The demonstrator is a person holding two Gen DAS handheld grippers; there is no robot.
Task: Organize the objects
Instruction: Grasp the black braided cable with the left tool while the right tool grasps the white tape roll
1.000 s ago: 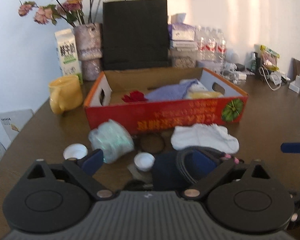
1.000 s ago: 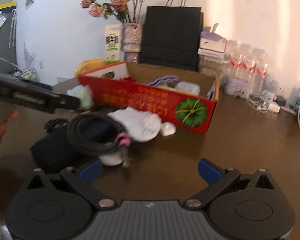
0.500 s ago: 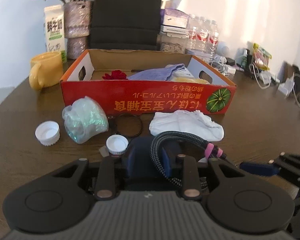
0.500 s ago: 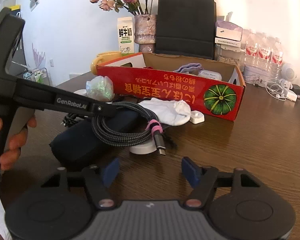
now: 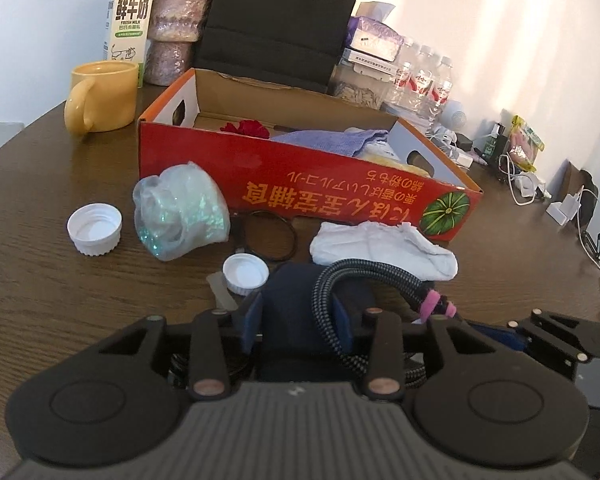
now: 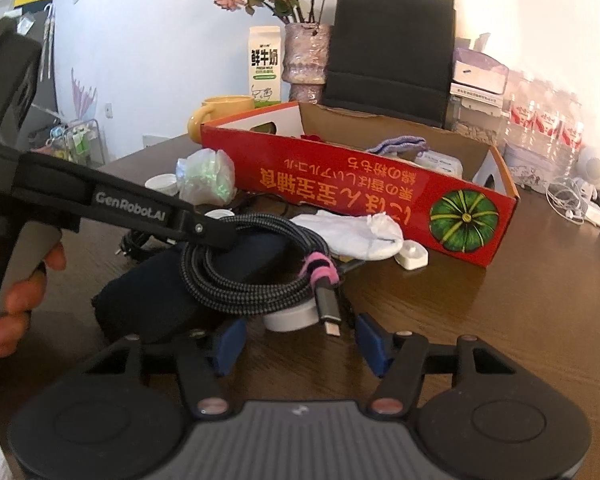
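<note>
1. Your left gripper (image 5: 298,322), which stood wide open short of the pile a second ago, has dropped forward and closed around the navy pouch (image 5: 300,292) and the braided cable (image 5: 328,304); its jaws are now easing apart again with both still between them.
2. Your right gripper (image 6: 300,338) has slid in toward the cable's plug (image 6: 327,310) and the white puck (image 6: 290,318). Its jaws are closing, with nothing pressed between the pads.
3. The cable coil now rides higher on the pouch, lifted at your left fingertip (image 6: 216,234).
</note>
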